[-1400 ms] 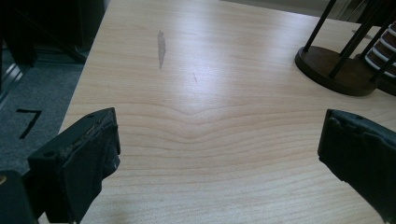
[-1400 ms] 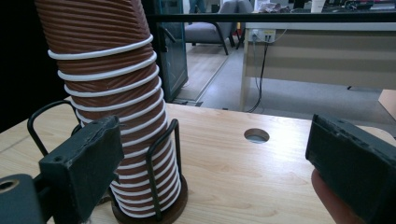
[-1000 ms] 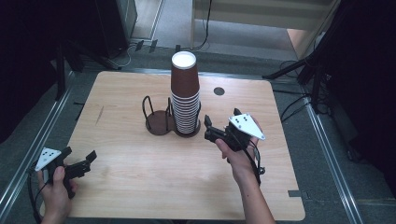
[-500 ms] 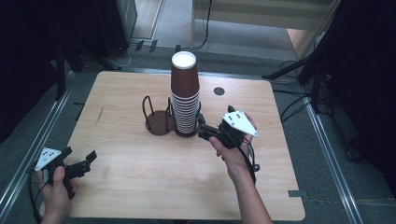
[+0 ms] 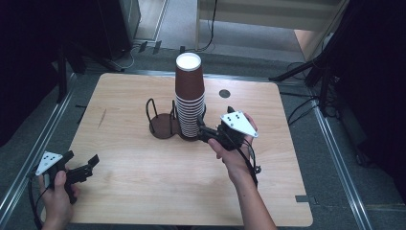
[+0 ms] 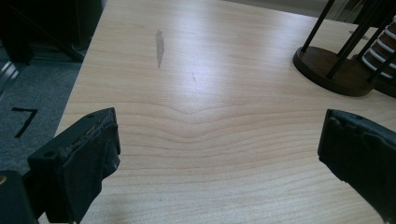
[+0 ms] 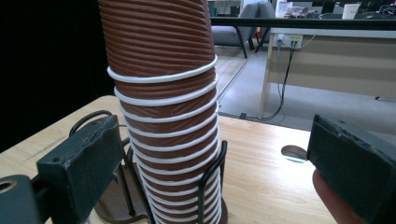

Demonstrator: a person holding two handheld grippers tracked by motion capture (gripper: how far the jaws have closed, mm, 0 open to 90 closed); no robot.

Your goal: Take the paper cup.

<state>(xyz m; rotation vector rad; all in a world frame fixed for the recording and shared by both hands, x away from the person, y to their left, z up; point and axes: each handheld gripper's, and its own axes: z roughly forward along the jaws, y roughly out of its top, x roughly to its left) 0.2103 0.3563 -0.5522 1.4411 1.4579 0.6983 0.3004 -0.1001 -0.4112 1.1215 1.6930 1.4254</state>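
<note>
Watching from my station: wooden table point(image 5: 143, 191) with a dark two-ring wire cup holder point(image 5: 165, 125) near its middle.
Cup stack: I see a tall stack of brown ribbed paper cups point(image 5: 190, 98) with white rims, standing upright in the holder's right ring; the left ring is bare.
Right gripper: my right gripper point(image 5: 205, 133) sits just beside the stack's base on its right, jaws spread wide and gripping nothing; in the right gripper view the stack point(image 7: 163, 93) rises between the jaws, nearer the left one.
Left gripper: my left gripper point(image 5: 82, 165) hovers near the table's front-left corner, jaws wide apart, empty, over bare wood point(image 6: 196, 116).
</note>
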